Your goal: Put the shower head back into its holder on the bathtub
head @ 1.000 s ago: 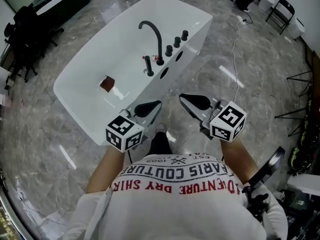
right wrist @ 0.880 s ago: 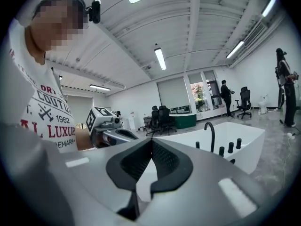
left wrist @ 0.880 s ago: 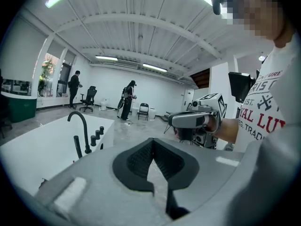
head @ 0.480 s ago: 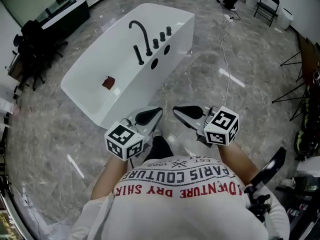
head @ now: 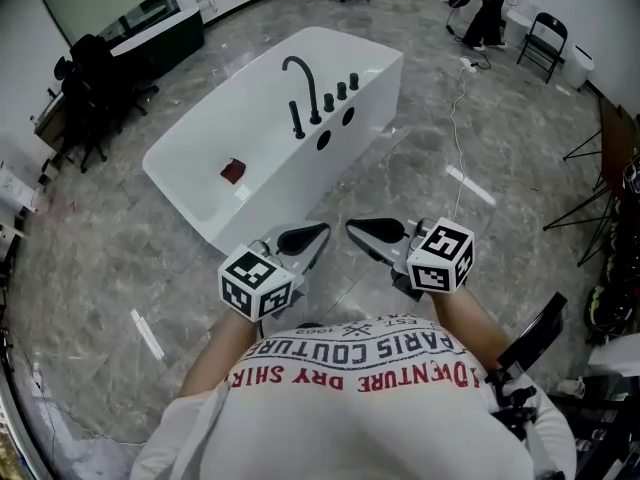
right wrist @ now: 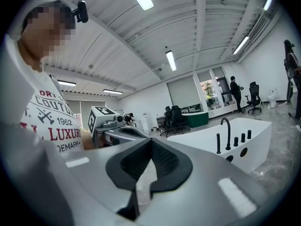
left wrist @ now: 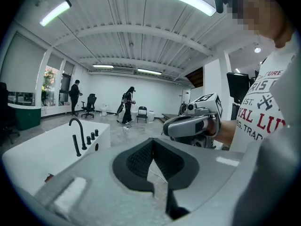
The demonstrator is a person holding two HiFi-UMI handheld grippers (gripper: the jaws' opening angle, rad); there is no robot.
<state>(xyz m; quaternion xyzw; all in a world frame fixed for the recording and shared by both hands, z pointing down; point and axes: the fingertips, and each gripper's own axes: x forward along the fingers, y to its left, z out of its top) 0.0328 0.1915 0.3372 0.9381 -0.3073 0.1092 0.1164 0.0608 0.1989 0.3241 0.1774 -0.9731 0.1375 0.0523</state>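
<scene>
Left tongs (head: 318,232) and right tongs (head: 358,227) are pinched shut and empty, well apart from the bathtub (head: 270,193)
The shower head (head: 297,118) stands upright on the rim at 12 o'clock, just beside the tap (head: 303,76), and seems to sit in its holder (head: 299,135). This fits walking up or walking away, so just keep both tongs off the tub

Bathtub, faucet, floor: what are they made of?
Bathtub: glossy white, likely acrylic or ceramic, smooth moulded shell. Faucet: matte black, probably coated metal, slim curved tube. Floor: polished grey veined stone or marble-look tile, mirrors ceiling lights.
</scene>
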